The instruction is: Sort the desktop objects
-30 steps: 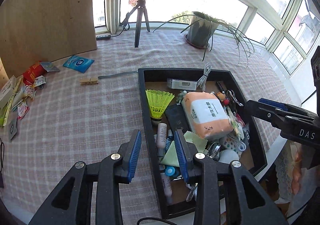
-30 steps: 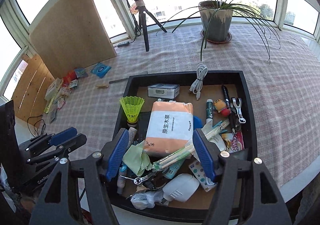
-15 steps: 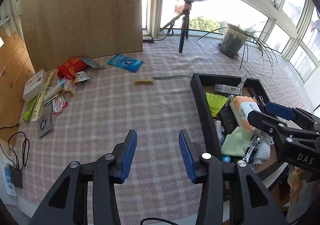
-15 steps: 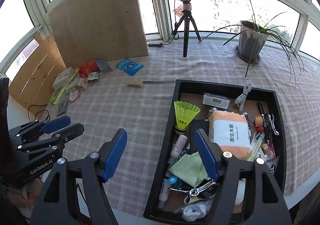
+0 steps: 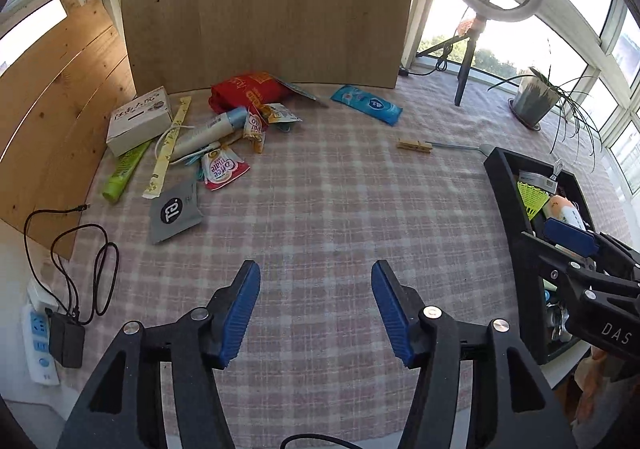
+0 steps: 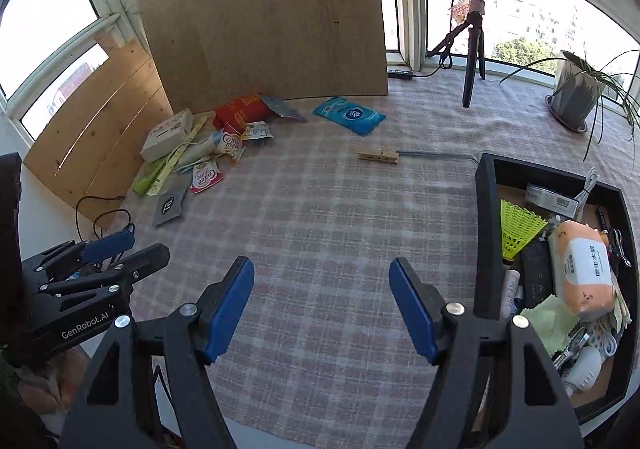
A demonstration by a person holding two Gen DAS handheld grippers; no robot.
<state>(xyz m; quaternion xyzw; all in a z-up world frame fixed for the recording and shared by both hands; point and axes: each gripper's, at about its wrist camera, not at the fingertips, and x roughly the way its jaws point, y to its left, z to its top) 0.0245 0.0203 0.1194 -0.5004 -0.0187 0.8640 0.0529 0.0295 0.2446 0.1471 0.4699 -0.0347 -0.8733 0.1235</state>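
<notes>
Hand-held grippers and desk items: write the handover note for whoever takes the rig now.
Left hand-held gripper: open, empty, over bare checked cloth.
Right hand-held gripper: open, empty, over the cloth beside the black tray.
Tray is crowded: shuttlecock, orange tissue pack, green cloth.
Loose: snack pile by the wooden board, blue packet, clothespin.
Done: cannot tell.
Left: the loose items, if they are to be sorted.

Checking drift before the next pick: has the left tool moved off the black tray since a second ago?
Yes. The left tool has swung left: the black tray, earlier under its fingers, now sits at the view's right edge, with bare checked cloth below.
</notes>
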